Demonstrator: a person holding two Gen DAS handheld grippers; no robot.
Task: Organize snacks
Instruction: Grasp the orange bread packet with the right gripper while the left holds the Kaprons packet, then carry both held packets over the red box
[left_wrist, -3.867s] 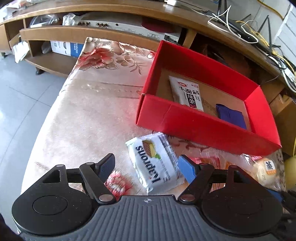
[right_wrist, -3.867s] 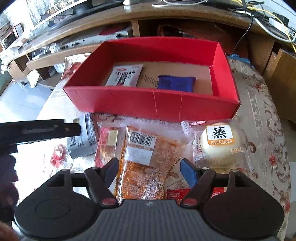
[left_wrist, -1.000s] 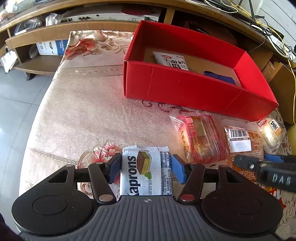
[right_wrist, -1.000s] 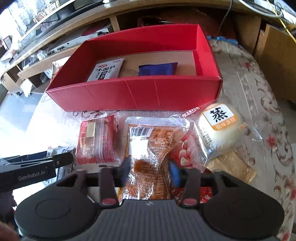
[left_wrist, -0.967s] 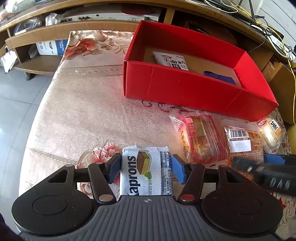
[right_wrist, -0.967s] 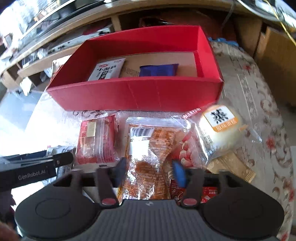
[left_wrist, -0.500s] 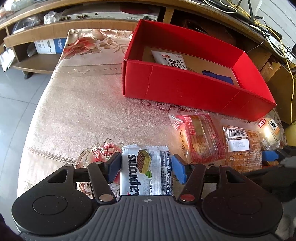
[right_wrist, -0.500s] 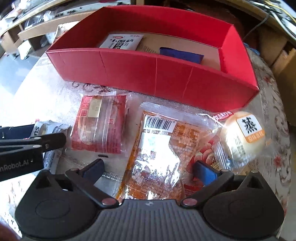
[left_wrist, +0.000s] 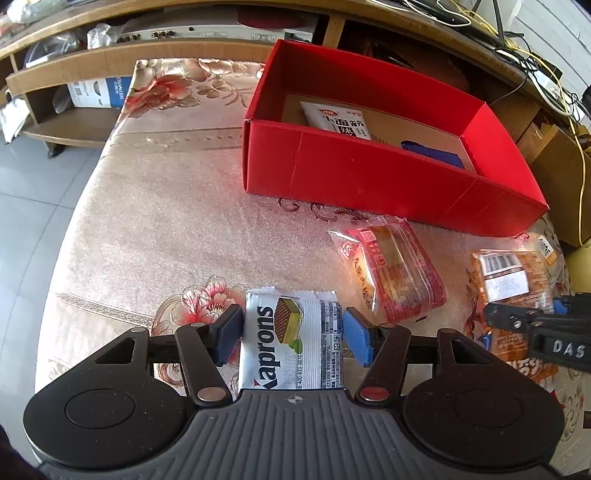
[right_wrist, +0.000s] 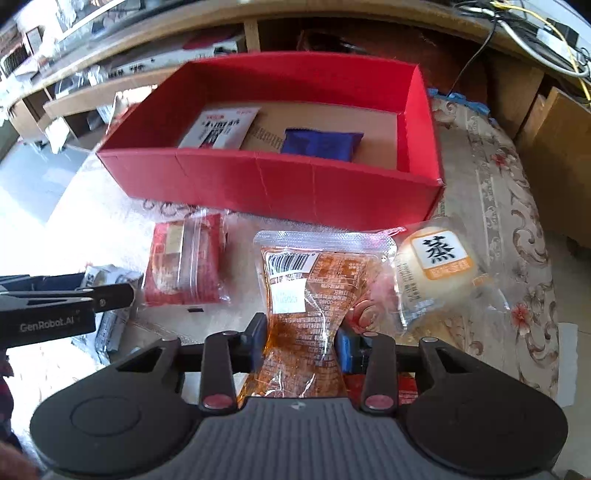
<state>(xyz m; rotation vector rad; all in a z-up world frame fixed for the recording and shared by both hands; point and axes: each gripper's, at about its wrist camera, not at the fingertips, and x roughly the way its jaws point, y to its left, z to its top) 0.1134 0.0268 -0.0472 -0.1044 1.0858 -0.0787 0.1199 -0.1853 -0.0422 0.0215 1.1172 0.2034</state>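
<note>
My left gripper has its pads pressed against both sides of the Kaprons wafer pack, near the tabletop's front edge. Next I see a red cake pack lying flat. My right gripper pinches the orange snack bag. A steamed cake sits rightmost. The red box stands behind them, holding two packets.

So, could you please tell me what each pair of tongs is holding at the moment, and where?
The left tongs clamp the wafer packet across its sides; the right tongs pinch the orange packet at its lower middle.
</note>
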